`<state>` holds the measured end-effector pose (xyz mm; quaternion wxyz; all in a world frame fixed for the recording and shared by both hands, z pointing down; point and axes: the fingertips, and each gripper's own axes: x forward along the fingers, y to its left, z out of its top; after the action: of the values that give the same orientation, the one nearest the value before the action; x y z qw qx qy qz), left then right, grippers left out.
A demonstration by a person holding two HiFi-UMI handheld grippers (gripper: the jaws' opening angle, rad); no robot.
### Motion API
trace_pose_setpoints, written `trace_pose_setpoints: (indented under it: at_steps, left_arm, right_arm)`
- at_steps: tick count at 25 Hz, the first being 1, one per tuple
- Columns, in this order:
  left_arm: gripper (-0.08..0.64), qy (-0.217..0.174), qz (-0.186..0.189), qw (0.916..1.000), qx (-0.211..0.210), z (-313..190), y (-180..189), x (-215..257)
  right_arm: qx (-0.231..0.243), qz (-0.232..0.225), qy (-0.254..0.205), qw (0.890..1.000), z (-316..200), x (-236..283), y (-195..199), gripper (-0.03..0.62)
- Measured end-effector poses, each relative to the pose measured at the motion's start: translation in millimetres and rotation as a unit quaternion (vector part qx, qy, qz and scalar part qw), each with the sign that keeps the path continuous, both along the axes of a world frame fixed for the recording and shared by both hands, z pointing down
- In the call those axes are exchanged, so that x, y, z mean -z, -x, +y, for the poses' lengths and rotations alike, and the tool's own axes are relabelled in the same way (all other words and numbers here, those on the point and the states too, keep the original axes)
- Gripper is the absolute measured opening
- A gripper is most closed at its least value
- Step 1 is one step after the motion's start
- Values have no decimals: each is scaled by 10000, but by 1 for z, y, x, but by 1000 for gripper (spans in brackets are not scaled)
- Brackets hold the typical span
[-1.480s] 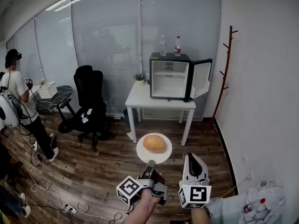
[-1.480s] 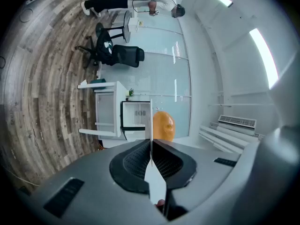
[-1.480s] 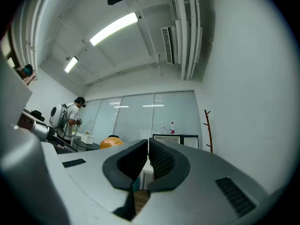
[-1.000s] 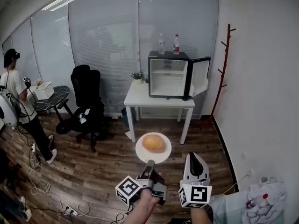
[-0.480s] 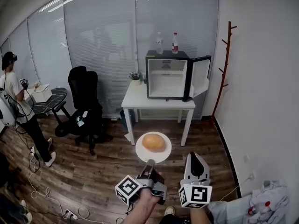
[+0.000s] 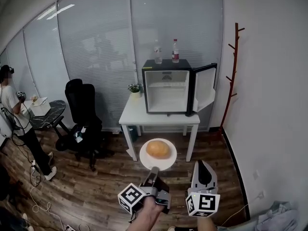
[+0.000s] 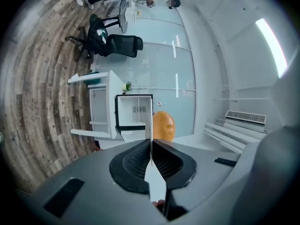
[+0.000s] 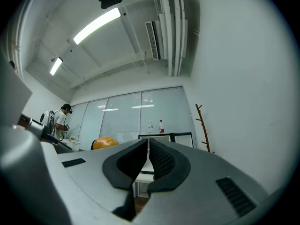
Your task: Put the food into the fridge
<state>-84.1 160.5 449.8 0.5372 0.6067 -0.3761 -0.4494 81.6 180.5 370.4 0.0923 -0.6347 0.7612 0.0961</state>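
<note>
A round bread roll [image 6: 158, 148], golden-brown with a smooth, matte crust, sits in the middle of a flat white plate [image 6: 144, 159] that is thin at the rim. The left gripper [image 6: 154, 171] carries that plate. In the left gripper view its ribbed black jaws are clenched on the plate's near rim, which shows edge-on as a narrow white blade running up between them. The roll bulges just beyond the jaw tips, to one side of that blade. It touches neither jaw; only the plate is gripped. In the head view the plate hangs level in the air ahead of the gripper, above the wood-plank floor [image 6: 86, 182] and in front of the white worktop [image 6: 132, 112], short of its edge.

The fridge [image 6: 166, 93] is a small black box with a pale interior crossed by a shelf. It stands on the worktop with its door [image 6: 204, 86] swung open to the right. Two clear bottles [image 6: 157, 52] stand on its top. The roll is outside the fridge, well apart from it.

The right gripper [image 6: 204, 170], a grey shell with a marker cube at its base, is held beside the left one, to the right of the plate and clear of it. In the right gripper view its ribbed black jaws are pressed together with nothing between them.

A slim wooden coat stand [image 6: 234, 71] rises by the right wall. A black office chair [image 6: 82, 112] stands left of the worktop, and a person [image 6: 14, 114] stands at the far left.
</note>
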Motion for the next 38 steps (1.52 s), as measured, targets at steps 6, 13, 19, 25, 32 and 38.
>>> trace_pose_setpoints:
  at_steps: [6, 13, 19, 25, 32, 38]
  left_arm:
    - [34, -25, -71, 10000, 58, -51, -25, 5]
    - [34, 131, -140, 9997, 133, -94, -36, -6]
    - [34, 168, -67, 9997, 175, -148, -23, -18]
    - [34, 182, 59, 9997, 117, -221, -3, -16]
    - [34, 24, 143, 9999, 59, -297, 33, -2]
    - [34, 57, 168, 9998, -30, -352, 55, -1]
  right_arm:
    - [171, -99, -27, 9998, -55, -2, -23, 34]
    - [262, -165, 106, 9995, -101, -17, -33, 34]
    - [241, -33, 154, 9996, -151, -24, -21, 34]
    - [244, 134, 130, 9995, -223, -19, 6, 34]
    - [174, 152, 103, 9997, -298, -7, 43, 34]
    - [89, 189, 113, 9997, -350, -6, 66, 34]
